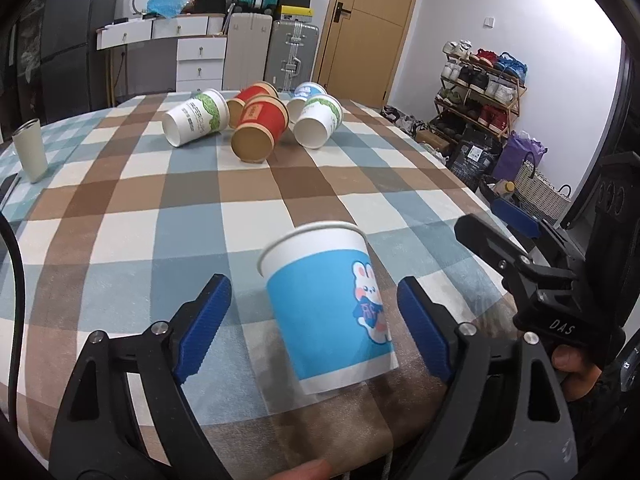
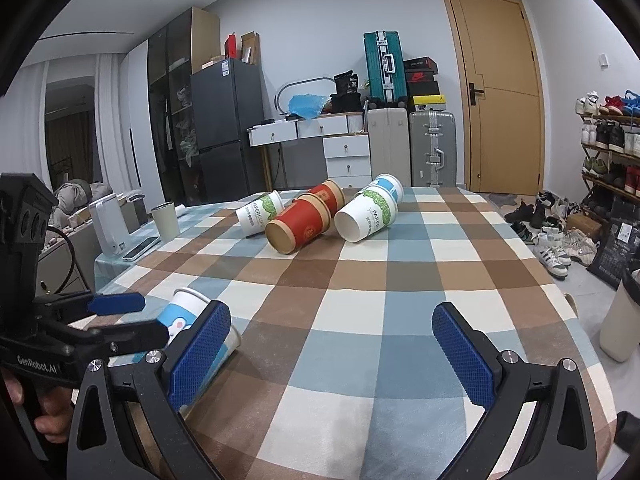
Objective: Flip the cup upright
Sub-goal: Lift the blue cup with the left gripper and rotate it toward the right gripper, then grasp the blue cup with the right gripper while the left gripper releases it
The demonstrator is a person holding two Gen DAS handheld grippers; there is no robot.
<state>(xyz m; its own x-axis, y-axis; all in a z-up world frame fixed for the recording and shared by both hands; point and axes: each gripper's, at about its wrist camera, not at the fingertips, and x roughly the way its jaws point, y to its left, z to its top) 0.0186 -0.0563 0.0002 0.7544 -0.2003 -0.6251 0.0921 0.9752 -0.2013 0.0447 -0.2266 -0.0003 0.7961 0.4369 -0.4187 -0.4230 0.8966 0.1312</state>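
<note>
A blue and white paper cup with a rabbit print stands upright on the checked tablecloth, between the open fingers of my left gripper, which do not touch it. It shows partly in the right wrist view, behind my own left finger. My right gripper is open and empty over the cloth, to the right of that cup. Its fingers show at the right edge of the left wrist view. Several cups lie on their sides at the far end: a white and green one, two red ones, another white and green one.
A grey tumbler stands at the table's left edge. A white kettle and a phone are on a side surface left. Suitcases, drawers and a door stand behind. A shoe rack and bags are right of the table.
</note>
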